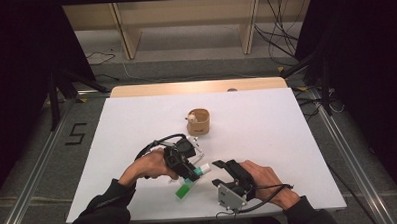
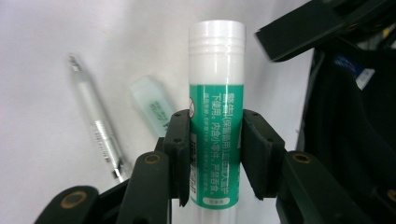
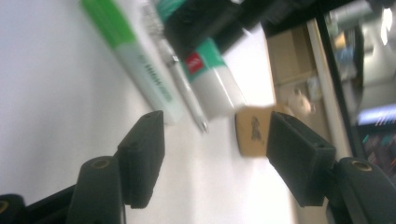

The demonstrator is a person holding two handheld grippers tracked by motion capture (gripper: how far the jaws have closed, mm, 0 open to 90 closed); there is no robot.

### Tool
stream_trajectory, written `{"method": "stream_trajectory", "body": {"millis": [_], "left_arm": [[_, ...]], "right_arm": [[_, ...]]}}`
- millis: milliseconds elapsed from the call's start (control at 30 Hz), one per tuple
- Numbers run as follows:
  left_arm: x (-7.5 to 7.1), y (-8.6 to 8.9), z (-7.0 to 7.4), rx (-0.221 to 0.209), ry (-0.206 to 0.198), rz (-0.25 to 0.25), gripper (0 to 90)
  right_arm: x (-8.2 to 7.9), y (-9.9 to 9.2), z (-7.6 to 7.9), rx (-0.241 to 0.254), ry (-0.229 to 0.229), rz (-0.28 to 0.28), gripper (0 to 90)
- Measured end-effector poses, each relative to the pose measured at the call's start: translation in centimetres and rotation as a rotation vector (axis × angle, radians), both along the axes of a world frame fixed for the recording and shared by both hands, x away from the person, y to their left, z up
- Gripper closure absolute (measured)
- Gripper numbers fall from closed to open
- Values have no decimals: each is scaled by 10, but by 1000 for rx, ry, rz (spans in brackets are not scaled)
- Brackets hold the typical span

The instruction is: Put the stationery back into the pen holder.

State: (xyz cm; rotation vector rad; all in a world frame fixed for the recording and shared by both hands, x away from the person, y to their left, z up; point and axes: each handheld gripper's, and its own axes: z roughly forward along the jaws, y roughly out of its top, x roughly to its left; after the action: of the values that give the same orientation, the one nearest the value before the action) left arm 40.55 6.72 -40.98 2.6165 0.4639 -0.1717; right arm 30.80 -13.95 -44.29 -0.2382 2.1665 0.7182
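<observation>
Near the front of the white worktop, left of centre, the left gripper pinches a glue stick by its green-labelled barrel, fingers pressed on both sides; white cap end points away from the camera, stick held just above the sheet; right gripper sits just beside it to the right, fingers spread with nothing between them; no earlier picture to compare, so only the wide gap is noted. A clear pen and a pale eraser lie on the sheet just beside the stick; a green highlighter lies near too; a small wooden cup stands well apart toward the back.

Risks, as judgement: grip is on a smooth round barrel, so a pull on the cap by the right gripper could twist or slide the stick out; right fingers closing off-centre could glance off the cap; a low sweep could knock the pen or eraser across the sheet.
</observation>
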Motion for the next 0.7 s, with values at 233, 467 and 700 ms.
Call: {"method": "stream_trajectory", "body": {"millis": [233, 467, 700], "left_arm": [[8, 6, 5, -84, -86, 136, 655], [14, 9, 10, -177, -184, 255, 655], [22, 8, 10, -289, -269, 379, 655]], "right_arm": [[14, -21, 12, 300, 264, -156, 294], [26, -42, 17, 541, 507, -254, 265], [32, -56, 16, 661, 623, -280, 247]]}}
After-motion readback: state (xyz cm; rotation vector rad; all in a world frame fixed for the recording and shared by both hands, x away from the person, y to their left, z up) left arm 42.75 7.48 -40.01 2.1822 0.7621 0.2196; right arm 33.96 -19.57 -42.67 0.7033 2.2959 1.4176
